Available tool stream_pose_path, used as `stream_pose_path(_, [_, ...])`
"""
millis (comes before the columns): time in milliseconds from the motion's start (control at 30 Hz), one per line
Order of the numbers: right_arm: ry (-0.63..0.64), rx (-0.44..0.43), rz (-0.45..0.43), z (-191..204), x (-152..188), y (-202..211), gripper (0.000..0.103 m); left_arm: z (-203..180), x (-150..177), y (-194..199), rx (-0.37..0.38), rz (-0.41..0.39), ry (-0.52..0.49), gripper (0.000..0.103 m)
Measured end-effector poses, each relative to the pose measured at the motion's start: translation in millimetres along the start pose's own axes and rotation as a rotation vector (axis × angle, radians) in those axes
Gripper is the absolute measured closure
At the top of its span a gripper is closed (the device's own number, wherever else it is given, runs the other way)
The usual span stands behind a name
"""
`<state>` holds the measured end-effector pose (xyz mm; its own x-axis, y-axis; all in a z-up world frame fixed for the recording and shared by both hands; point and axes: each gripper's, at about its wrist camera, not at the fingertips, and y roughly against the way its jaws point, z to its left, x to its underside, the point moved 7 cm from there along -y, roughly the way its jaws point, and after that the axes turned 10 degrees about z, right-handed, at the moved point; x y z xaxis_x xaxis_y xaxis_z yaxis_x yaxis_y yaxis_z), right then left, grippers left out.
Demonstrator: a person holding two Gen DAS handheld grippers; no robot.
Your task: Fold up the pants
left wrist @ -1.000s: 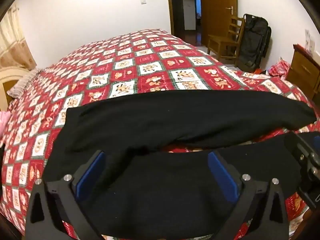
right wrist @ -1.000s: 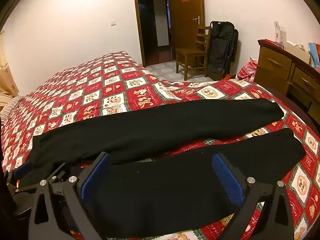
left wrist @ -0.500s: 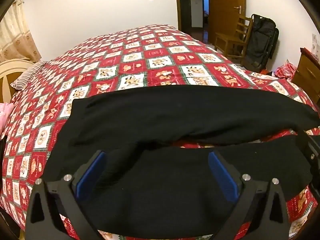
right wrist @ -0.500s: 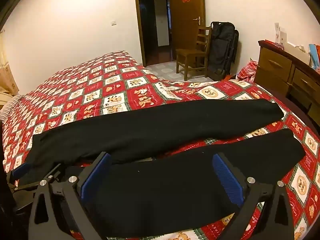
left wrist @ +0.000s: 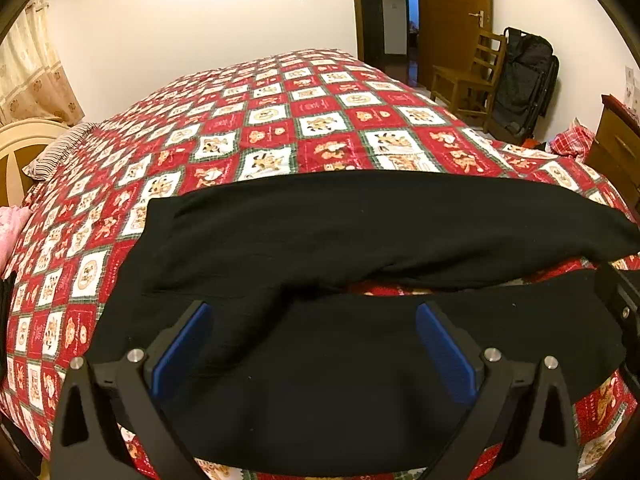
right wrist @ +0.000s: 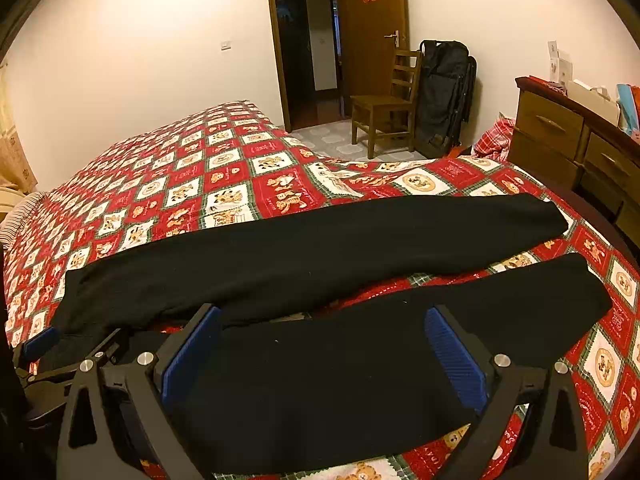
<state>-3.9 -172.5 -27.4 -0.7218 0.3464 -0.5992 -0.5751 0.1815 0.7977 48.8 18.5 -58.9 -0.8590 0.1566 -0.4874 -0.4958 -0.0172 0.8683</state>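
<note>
Black pants [left wrist: 360, 232] lie spread flat on a red patterned bedspread [left wrist: 280, 128], waist at the left, two legs running right. The far leg [right wrist: 320, 248] and the near leg [right wrist: 500, 312] lie apart with a strip of bedspread between them. My left gripper [left wrist: 312, 344] is open and empty, hovering over the near leg close to the crotch. My right gripper [right wrist: 320, 348] is open and empty over the middle of the near leg. The left gripper also shows in the right wrist view [right wrist: 52, 352] at the left edge.
A wooden chair [right wrist: 384, 108] and a black bag [right wrist: 444, 96] stand beyond the bed by an open door. A wooden dresser [right wrist: 572, 136] stands at the right. A headboard [left wrist: 20, 152] and pillow are at the far left.
The left gripper has shifted a little left and back, so the waist end sits more central in its view. The right gripper has barely moved. The pants lie as before.
</note>
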Motion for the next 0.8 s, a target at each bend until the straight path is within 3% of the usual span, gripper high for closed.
stream_pose_path(800, [0.000, -0.001, 0.003, -1.0, 0.9, -0.4, 0.001, -0.5, 1.3, 1.6, -0.002, -0.001, -0.004, 0.000])
